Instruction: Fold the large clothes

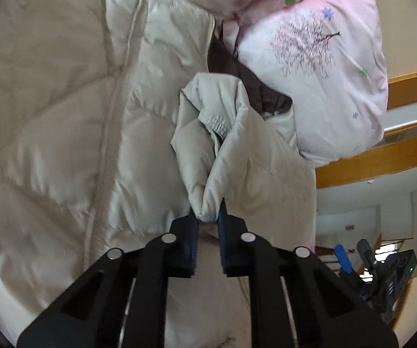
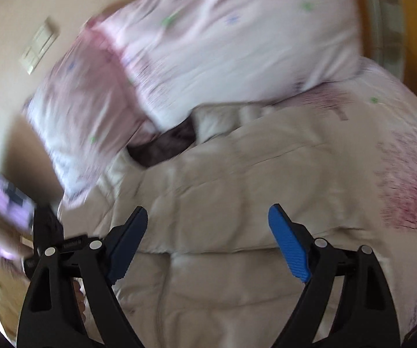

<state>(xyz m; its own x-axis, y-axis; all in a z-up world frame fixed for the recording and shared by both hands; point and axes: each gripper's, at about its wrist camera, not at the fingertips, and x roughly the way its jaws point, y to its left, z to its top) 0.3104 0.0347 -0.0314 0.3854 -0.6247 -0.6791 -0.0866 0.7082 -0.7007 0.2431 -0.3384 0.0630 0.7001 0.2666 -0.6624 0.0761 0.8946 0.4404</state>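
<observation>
The pale puffer jacket (image 1: 63,116) lies spread over the bed, filling the left wrist view from 7 to 12 o'clock. One sleeve (image 1: 226,150) (elastic cuff showing) rises from its right side. The left gripper (image 1: 208,217) is clamped on the sleeve's bunched fabric. A pink floral pillow (image 1: 318,66) sits at 2 o'clock, touching the jacket, with a dark lining (image 1: 255,87) between them. In the blurred right wrist view, the right gripper (image 2: 208,243) hovers over the jacket (image 2: 237,191), fingers spread wide and empty. A wooden bed frame (image 1: 362,165) is at 3 o'clock.
</observation>
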